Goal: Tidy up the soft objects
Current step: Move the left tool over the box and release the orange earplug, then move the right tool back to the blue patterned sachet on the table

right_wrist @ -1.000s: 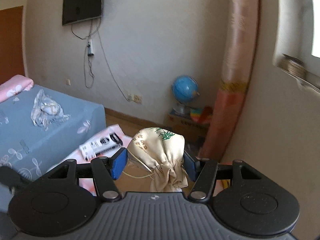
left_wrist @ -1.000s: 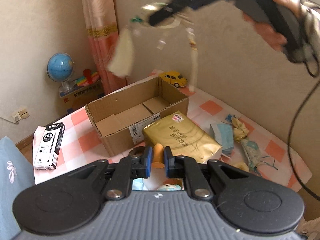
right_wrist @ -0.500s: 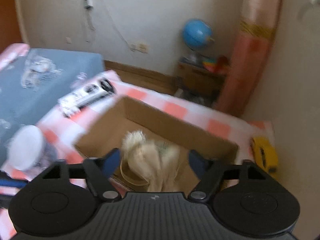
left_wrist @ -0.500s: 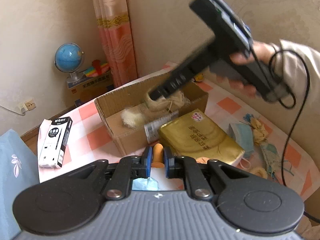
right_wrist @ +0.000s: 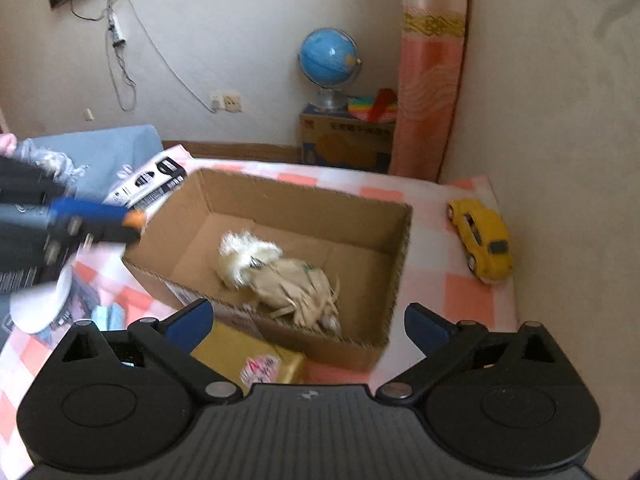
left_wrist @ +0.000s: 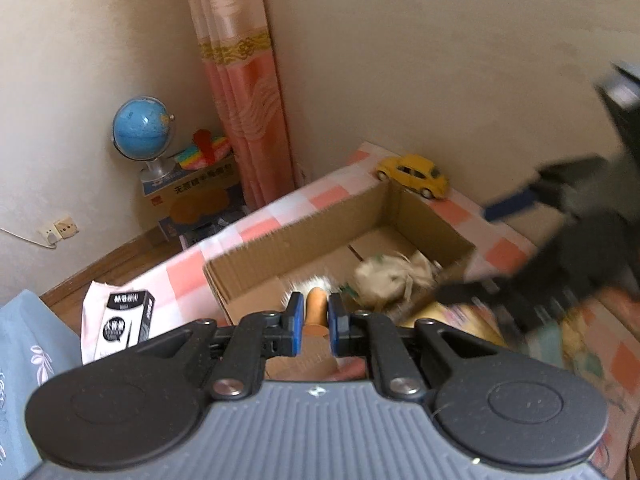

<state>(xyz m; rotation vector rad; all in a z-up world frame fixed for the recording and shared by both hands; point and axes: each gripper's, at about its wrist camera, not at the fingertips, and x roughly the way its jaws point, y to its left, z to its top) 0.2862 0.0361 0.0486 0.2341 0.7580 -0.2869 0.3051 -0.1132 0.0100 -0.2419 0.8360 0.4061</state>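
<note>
A beige cloth pouch with a white tassel [right_wrist: 280,276] lies inside the open cardboard box [right_wrist: 376,208] on the checked tablecloth. It also shows in the left wrist view [left_wrist: 394,278], in the same box [left_wrist: 288,236]. My right gripper [right_wrist: 308,322] is open and empty, just in front of the box's near wall. My left gripper [left_wrist: 315,318] is shut on a small orange soft object [left_wrist: 316,308], held at the box's near-left edge. In the right wrist view the left gripper [right_wrist: 132,222] reaches in from the left with the orange tip showing.
A yellow toy car [right_wrist: 482,240] stands right of the box by the wall. A gold tissue pack [right_wrist: 248,354] lies in front of the box. A black-and-white pen box [left_wrist: 128,320] is at the table's left edge. A white-lidded jar [right_wrist: 44,304] stands at the left.
My right gripper let the pouch drop into the box, opened wide and pulled back. My left gripper moved forward toward the box with the orange object.
</note>
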